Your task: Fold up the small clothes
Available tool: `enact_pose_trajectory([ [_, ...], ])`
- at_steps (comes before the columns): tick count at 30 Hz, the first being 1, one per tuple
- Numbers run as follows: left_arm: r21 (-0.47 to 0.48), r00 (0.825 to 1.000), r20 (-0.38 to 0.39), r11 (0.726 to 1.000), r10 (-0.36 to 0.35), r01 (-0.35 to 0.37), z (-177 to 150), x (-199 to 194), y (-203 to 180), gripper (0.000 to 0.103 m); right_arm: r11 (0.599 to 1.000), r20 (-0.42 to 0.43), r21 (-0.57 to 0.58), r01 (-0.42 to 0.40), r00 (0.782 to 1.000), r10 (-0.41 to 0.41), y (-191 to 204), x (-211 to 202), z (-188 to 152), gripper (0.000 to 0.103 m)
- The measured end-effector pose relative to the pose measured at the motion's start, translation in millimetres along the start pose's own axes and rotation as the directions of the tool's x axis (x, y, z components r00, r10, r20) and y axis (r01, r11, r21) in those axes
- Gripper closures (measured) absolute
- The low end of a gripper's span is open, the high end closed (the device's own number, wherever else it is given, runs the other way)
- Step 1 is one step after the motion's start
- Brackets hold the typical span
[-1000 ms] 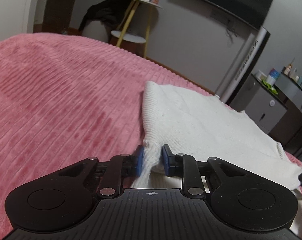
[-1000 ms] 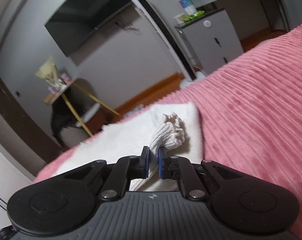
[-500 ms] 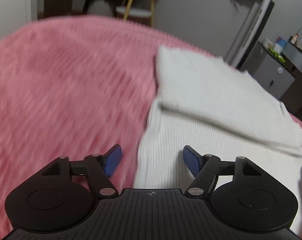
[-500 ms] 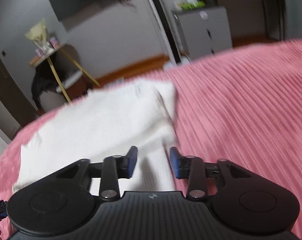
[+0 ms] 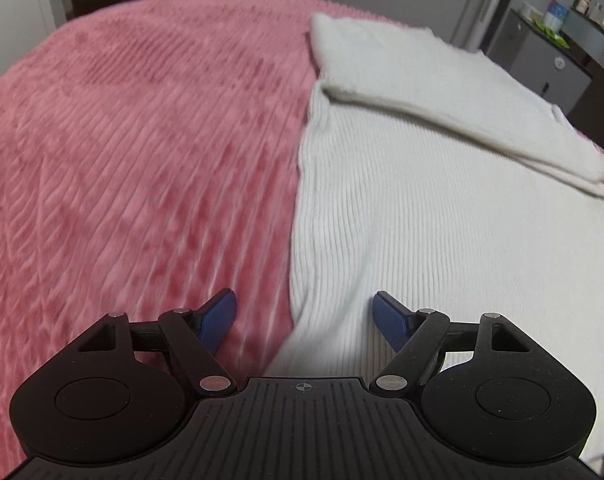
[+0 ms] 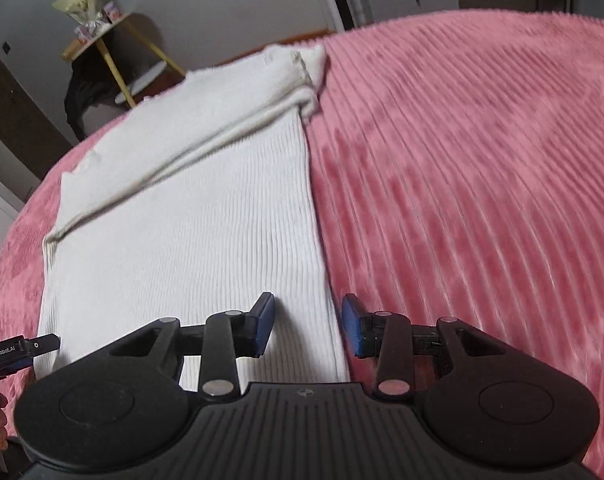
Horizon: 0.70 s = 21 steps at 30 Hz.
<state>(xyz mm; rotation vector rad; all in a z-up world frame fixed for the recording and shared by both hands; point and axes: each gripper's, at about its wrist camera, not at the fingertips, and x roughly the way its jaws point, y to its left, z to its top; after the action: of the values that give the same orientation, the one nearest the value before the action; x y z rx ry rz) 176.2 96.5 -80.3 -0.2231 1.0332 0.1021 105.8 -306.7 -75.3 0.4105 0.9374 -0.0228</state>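
Both tongs have let go since a second ago: the left tongs (image 5: 305, 316) have just been opening and now gape wide, straddling the left edge of the white knit garment (image 5: 442, 220) without pinching it; the right tongs (image 6: 308, 322) sit part open over its right edge, pads clear of the cloth. Garment lies flat on the pink bed cover (image 5: 141, 160), far end folded over toward the near half (fold looks even, slight bunching at the far right corner). Judged next: re-grip both near corners square, lift together, keep edges aligned so the second fold lands straight. Count: one garment, two tongs, one bed cover.
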Motion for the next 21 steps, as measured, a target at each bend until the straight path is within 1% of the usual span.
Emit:
enact_pose_trajectory([
  [2, 0.006, 1.0, -0.02, 1.0, -0.004, 0.004, -5, -3, 1, 0.023, 1.0, -0.03, -0.006, -0.01, 1.0, 0.01, -1, 0, -4, 0.066],
  [5, 0.025, 0.999, -0.039, 1.0, 0.004, -0.003, -8, -3, 1, 0.029, 0.999, -0.056, -0.034, -0.012, 0.998, 0.01, -2, 3, -10, 0.07],
  [6, 0.025, 0.999, -0.042, 1.0, 0.006, -0.005, -7, -3, 2, 0.031, 0.999, -0.057, -0.038, -0.014, 0.998, 0.012, -2, 3, -11, 0.073],
  [8, 0.016, 0.999, -0.047, 1.0, 0.013, -0.013, -7, -3, 5, 0.04, 0.998, -0.061, -0.054, -0.018, 0.998, 0.015, 0, 3, -11, 0.079],
  [9, 0.007, 0.999, -0.048, 1.0, 0.013, -0.012, -6, -4, 7, 0.044, 0.998, -0.06, -0.064, -0.017, 0.998, 0.013, 1, 3, -10, 0.087],
  [10, -0.004, 0.999, -0.05, 1.0, 0.009, -0.009, -6, -4, 10, 0.049, 0.997, -0.058, -0.074, -0.025, 0.998, 0.021, 2, 2, -10, 0.093],
  [11, -0.013, 0.999, -0.051, 1.0, 0.006, -0.006, -5, -5, 12, 0.052, 0.996, -0.06, -0.075, -0.041, 0.998, 0.037, 1, 1, -9, 0.095],
  [12, -0.019, 0.999, -0.053, 1.0, -0.001, 0.0, -5, -6, 14, 0.062, 0.996, -0.059, -0.073, -0.052, 0.997, 0.047, 0, 0, -9, 0.095],
  [13, -0.027, 0.998, -0.059, 0.999, -0.021, 0.019, -4, -6, 16, 0.075, 0.996, -0.059, -0.069, -0.064, 0.996, 0.06, -1, 0, -8, 0.095],
  [15, -0.037, 0.996, -0.071, 0.998, -0.059, 0.056, -4, -8, 18, 0.077, 0.995, -0.065, -0.041, -0.095, 0.994, 0.092, -7, -1, -7, 0.095],
  [16, -0.024, 0.995, -0.081, 0.998, -0.061, 0.059, -4, -7, 18, 0.076, 0.994, -0.069, -0.029, -0.106, 0.992, 0.104, -10, -1, -7, 0.095],
  [17, -0.015, 0.995, -0.084, 0.998, -0.062, 0.061, -6, -7, 17, 0.075, 0.993, -0.072, -0.021, -0.119, 0.99, 0.117, -12, -1, -7, 0.092],
  [18, -0.01, 0.993, -0.09, 0.997, -0.074, 0.073, -6, -6, 16, 0.067, 0.992, -0.082, -0.015, -0.129, 0.988, 0.127, -13, 0, -7, 0.09],
  [19, -0.005, 0.99, -0.099, 0.995, -0.096, 0.096, -6, -6, 15, 0.061, 0.991, -0.091, -0.011, -0.132, 0.987, 0.131, -14, 1, -7, 0.09],
  [20, -0.001, 0.988, -0.104, 0.993, -0.114, 0.114, -6, -6, 14, 0.061, 0.991, -0.096, -0.011, -0.132, 0.987, 0.131, -14, 2, -8, 0.09],
  [21, 0.009, 0.986, -0.11, 0.992, -0.122, 0.123, -6, -6, 13, 0.065, 0.991, -0.104, -0.02, -0.133, 0.986, 0.131, -13, 2, -8, 0.09],
])
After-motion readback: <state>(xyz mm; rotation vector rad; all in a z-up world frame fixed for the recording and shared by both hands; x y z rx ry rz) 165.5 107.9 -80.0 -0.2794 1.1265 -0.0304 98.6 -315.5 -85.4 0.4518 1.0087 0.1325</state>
